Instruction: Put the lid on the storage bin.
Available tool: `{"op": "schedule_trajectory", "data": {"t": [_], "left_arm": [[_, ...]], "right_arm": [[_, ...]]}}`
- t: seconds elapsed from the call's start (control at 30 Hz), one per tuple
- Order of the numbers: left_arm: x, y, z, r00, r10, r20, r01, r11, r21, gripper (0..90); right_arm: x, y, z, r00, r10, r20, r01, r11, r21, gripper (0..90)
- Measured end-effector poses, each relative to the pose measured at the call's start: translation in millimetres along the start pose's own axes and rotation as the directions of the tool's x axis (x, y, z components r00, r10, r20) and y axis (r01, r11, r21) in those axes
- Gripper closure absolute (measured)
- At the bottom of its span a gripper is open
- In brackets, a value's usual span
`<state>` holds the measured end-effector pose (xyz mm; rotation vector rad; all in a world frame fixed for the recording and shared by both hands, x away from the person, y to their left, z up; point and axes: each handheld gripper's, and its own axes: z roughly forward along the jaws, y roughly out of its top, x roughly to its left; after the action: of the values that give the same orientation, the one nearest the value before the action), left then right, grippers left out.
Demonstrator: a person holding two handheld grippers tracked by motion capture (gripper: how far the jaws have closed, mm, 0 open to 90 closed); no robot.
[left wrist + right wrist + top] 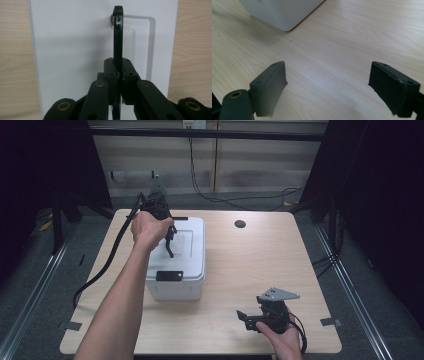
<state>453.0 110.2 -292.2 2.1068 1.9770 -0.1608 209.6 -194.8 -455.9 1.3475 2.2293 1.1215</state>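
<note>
High view: a white lidded box (177,265) is seen on the left half of the wooden surface (250,270). The left hand-held gripper (169,236) is held over the box lid, its jaws pointed down onto the black carry handle (171,251), which is raised off the lid. A black latch (169,276) is seen on the near edge of the box, another at its far edge. The right hand-held gripper (243,316) is held low near the surface's front edge, well to the right of the box and apart from it, jaws pointed left. A dark round hole (240,224) is noted in the surface, beyond the box to its right.

Left gripper view: the jaws are clamped together on the thin black handle (118,37), which stands on edge above the recessed white lid (75,50).

Right gripper view: the jaws are spread wide apart, nothing between them but bare wood. A corner of the box (284,15) is seen ahead, not touched.
</note>
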Motion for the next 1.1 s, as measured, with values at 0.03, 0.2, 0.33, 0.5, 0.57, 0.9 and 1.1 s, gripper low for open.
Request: {"op": "schedule_trajectory", "data": {"t": [0.03, 0.2, 0.33, 0.5, 0.57, 0.9, 1.1], "left_arm": [[0.0, -0.1, 0.2, 1.0000, -0.003, 0.002, 0.003, 1.0000, 0.000, 84.9], [-2.4, 0.0, 6.6, 1.0000, -0.001, 0.000, 0.001, 1.0000, 0.009, 84.9], [-3.8, 0.1, 9.0, 1.0000, 0.003, -0.005, -0.003, 1.0000, 0.009, 84.7], [-2.2, -0.1, 10.4, 1.0000, 0.001, -0.004, -0.001, 1.0000, 0.010, 84.8], [-2.2, -0.1, 10.5, 1.0000, 0.001, -0.008, -0.001, 0.9999, 0.013, 84.8], [-0.1, 0.3, 11.3, 0.9999, 0.014, 0.004, -0.014, 0.9998, 0.013, 84.6], [-0.3, 0.8, 11.2, 0.9986, 0.053, 0.004, -0.053, 0.9984, 0.018, 83.5]], "right_arm": [[0.0, 0.0, 0.0, 1.0000, 0.000, 0.000, 0.000, 1.000, 0.000, 13.5], [-0.3, -0.1, 0.0, 1.0000, -0.001, 0.001, 0.001, 1.000, -0.001, 13.5], [-0.3, -0.2, -0.3, 1.0000, 0.002, 0.002, -0.002, 1.000, 0.002, 13.5], [-0.1, -0.2, -0.1, 1.0000, -0.003, 0.001, 0.003, 1.000, 0.000, 13.5], [-0.1, -0.2, -0.1, 1.0000, -0.003, 0.000, 0.003, 1.000, 0.000, 13.5], [0.1, -0.1, -0.1, 1.0000, -0.003, 0.002, 0.003, 1.000, 0.001, 13.5], [-0.2, -0.2, 0.0, 1.0000, -0.005, 0.002, 0.005, 1.000, 0.000, 13.5]]}}
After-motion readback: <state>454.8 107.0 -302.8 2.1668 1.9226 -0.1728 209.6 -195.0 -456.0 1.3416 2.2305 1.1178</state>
